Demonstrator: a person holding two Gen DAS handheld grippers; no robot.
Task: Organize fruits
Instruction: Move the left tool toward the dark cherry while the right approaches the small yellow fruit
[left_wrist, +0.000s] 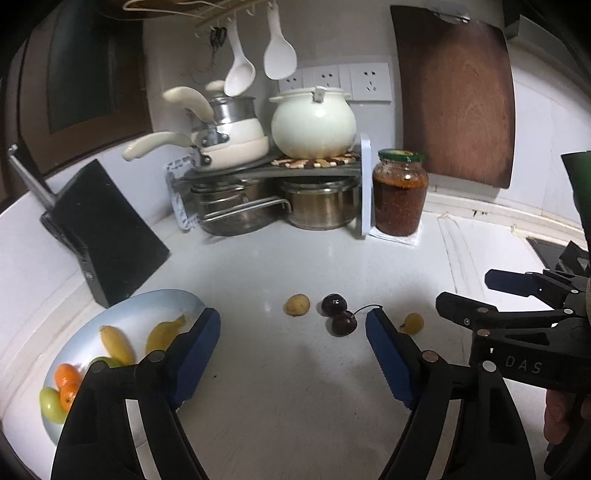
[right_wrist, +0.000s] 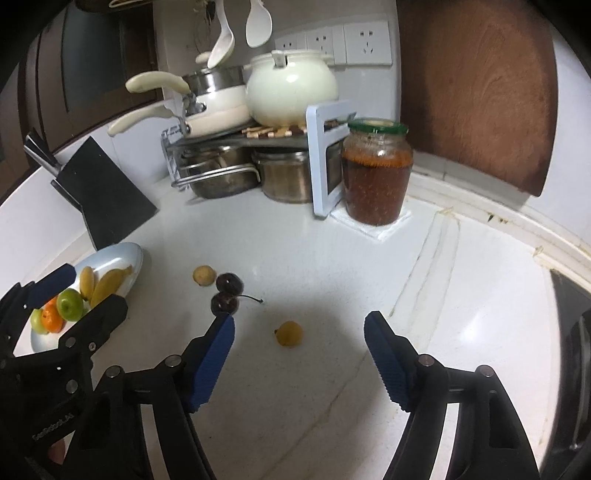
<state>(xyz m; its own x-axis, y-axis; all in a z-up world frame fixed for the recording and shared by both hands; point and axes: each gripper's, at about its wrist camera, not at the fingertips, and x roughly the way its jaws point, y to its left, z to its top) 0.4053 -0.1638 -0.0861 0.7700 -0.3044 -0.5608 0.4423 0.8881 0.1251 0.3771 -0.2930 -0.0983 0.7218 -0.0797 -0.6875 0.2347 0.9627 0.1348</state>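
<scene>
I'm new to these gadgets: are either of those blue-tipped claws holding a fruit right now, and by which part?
No, nothing is held. The left gripper and right gripper both stand open above the counter; the cherries and small yellow fruits lie untouched.

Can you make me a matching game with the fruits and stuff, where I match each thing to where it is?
Things:
1. bananas
2. cherries
3. jar
4. white pot

Places:
A. up on the metal rack
B. on the blue plate
C. loose on the counter, in front of the left claw
D. beside the rack, on a white square

Pairs: 1-B, 2-C, 3-D, 4-A
</scene>
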